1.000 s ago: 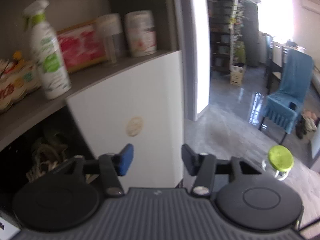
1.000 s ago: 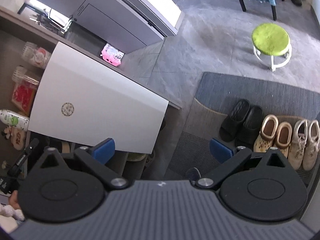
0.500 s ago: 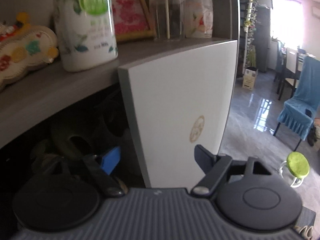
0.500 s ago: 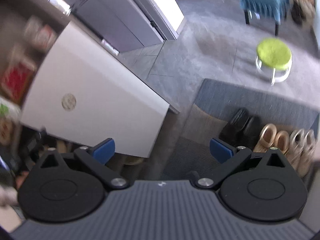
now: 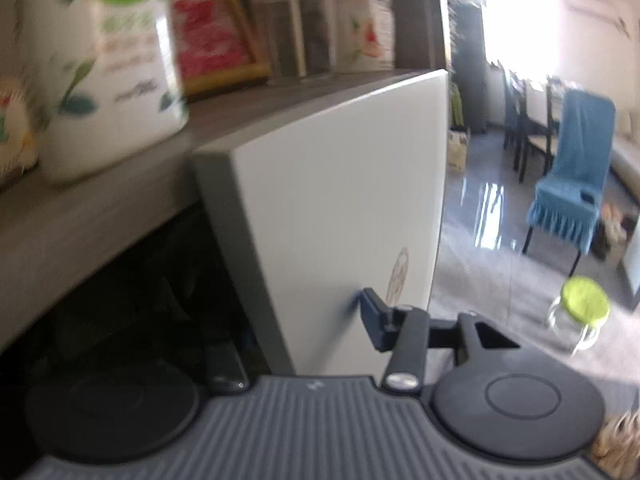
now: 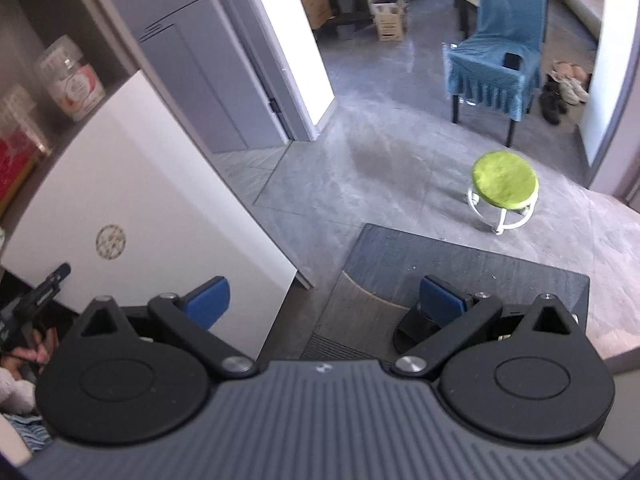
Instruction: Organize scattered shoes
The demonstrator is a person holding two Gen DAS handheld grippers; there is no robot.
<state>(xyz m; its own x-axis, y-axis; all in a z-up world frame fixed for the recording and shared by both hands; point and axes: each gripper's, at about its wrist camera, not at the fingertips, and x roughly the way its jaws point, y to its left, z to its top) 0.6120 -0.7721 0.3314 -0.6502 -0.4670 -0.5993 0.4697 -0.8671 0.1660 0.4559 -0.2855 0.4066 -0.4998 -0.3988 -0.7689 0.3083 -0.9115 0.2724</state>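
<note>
My cabinet door [image 5: 340, 208] is white with a small round gold emblem [image 6: 111, 241]. The stool [image 6: 503, 178] has a lime-green seat; the chair [image 6: 496, 40] wears a blue cover.

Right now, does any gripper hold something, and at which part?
The left gripper clamps the white door at its free edge. The right gripper holds nothing.

we see the cabinet door [image 5: 340, 200] standing open, edge toward us, its leading edge between the left gripper's [image 5: 308, 324] jaws; dark cabinet interior at 9 o'clock of the door. shelf [image 5: 100, 200] above it carries a bottle [image 5: 100, 68], a frame [image 5: 212, 32] behind it at 2 o'clock, jars [image 5: 304, 20] further right. in the right wrist view the stool [image 6: 504, 186] sits at 1 o'clock on the floor, chair [image 6: 496, 40] behind it, mat [image 6: 460, 272] in front, a sandal [image 6: 420, 328] on the mat under the right gripper [image 6: 324, 300].
</note>
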